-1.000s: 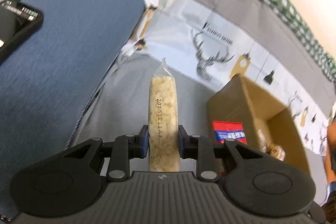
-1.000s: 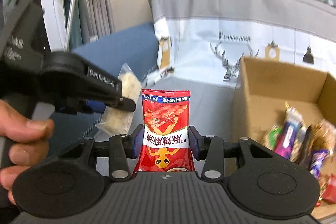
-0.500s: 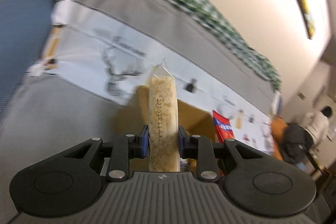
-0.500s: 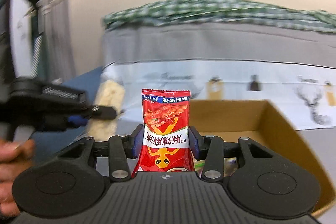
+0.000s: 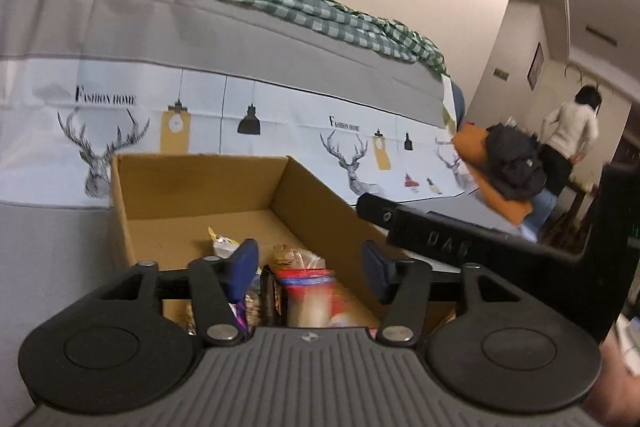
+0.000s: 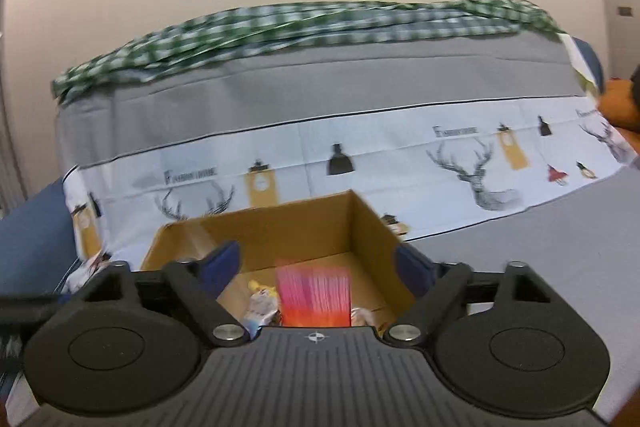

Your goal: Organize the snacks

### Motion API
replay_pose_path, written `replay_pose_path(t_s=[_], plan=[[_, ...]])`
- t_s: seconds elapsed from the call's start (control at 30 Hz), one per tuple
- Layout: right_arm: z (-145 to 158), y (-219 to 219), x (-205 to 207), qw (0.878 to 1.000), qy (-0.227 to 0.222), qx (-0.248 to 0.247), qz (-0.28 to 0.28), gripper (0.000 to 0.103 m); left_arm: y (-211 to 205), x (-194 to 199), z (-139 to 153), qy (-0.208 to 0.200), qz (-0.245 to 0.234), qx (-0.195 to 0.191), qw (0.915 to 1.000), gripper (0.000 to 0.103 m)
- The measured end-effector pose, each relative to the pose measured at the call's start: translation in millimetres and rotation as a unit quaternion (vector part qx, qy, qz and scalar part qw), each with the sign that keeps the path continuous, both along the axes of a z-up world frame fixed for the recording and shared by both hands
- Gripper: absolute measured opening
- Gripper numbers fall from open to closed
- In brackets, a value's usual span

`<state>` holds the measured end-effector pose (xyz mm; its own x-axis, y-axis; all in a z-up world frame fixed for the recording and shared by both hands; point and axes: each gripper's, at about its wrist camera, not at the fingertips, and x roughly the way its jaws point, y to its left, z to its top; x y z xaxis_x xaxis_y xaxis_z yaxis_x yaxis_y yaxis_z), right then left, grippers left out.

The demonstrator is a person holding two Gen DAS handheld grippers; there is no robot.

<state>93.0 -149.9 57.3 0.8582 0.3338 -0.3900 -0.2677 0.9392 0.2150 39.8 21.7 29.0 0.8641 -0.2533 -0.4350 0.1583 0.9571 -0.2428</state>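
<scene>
My left gripper (image 5: 310,269) is open above the cardboard box (image 5: 200,187); the pale noodle packet (image 5: 306,303) lies below it among several snacks in the box. My right gripper (image 6: 316,263) is open over the same box (image 6: 280,223); the red snack packet (image 6: 314,297) is blurred, dropping between the jaws into the box. The right gripper's black body (image 5: 480,247) shows at the right of the left wrist view.
The box sits on a grey sofa seat (image 5: 48,247). A deer-print cover (image 6: 400,163) and a green checked cloth (image 6: 280,27) drape the backrest. An orange cushion with a black bag (image 5: 508,167) lies at the right. A person (image 5: 568,131) stands far right.
Both grippers moved over the box and opened. The noodle packet left the left jaws and the red packet left the right jaws, falling into the box.
</scene>
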Motion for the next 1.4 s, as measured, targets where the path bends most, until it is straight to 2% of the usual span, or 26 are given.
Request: replay_pose_path(t_s=[0.07, 0.1, 0.17, 0.27, 0.43, 0.5, 0.53, 0.6, 0.67, 0.7, 0.8, 0.93, 1.1, 1.4], plan=[[-1.0, -3.5, 1.7, 1.000, 0.007, 0.006, -0.003, 0.090, 0.7, -2.6, -1.2, -0.004, 0.002, 0.006, 1.0000, 0.066], [-1.0, -4.1, 2.3, 1.000, 0.011, 0.007, -0.003, 0.096, 3.3, -4.8, -0.4, -0.006, 0.004, 0.007, 0.9999, 0.068], [-1.7, -5.7, 1.2, 1.000, 0.017, 0.011, 0.004, 0.102, 3.8, -13.4, 1.1, -0.013, 0.015, 0.011, 0.9997, 0.079], [4.2, -9.4, -1.8, 0.999, 0.031, 0.006, 0.016, 0.102, -4.5, -36.6, 10.7, -0.026, 0.036, 0.044, 0.9980, 0.085], [27.7, -32.9, -11.4, 0.997, 0.069, -0.003, 0.045, 0.102, -28.5, -75.5, 36.5, -0.032, 0.072, 0.063, 0.9949, 0.089], [31.7, -44.7, -21.2, 0.996, 0.074, -0.016, 0.051, 0.102, -38.7, -81.9, 43.0, -0.017, 0.092, 0.057, 0.9940, 0.101], [30.1, -49.4, -26.9, 0.996, 0.075, -0.021, 0.052, 0.102, -41.6, -83.6, 43.6, -0.005, 0.109, 0.049, 0.9929, 0.103], [17.7, -58.0, -43.4, 0.996, 0.077, -0.024, 0.046, 0.102, -42.6, -86.1, 36.9, 0.028, 0.140, 0.014, 0.9897, 0.103], [8.5, -61.2, -55.4, 0.995, 0.092, -0.015, 0.029, 0.102, -40.5, -94.8, 18.6, 0.044, 0.151, -0.029, 0.9871, 0.103], [4.6, -60.1, -60.6, 0.995, 0.097, -0.013, 0.032, 0.102, -41.7, -97.3, 7.0, 0.053, 0.160, -0.023, 0.9855, 0.103], [-6.6, -50.0, -66.0, 0.992, 0.113, -0.032, 0.049, 0.102, -46.6, -88.5, -13.2, 0.104, 0.168, 0.039, 0.9795, 0.103], [-10.8, -42.7, -66.1, 0.990, 0.112, -0.053, 0.060, 0.102, -36.8, -82.0, -13.8, 0.097, 0.173, 0.063, 0.9782, 0.103], [-13.0, -38.7, -56.9, 0.989, 0.124, -0.049, 0.059, 0.102, -23.2, -74.3, -16.7, 0.118, 0.187, 0.044, 0.9744, 0.103], [-13.3, -35.7, -55.7, 0.990, 0.114, -0.065, 0.058, 0.102, -32.7, -67.8, -23.2, 0.134, 0.179, 0.051, 0.9734, 0.103]])
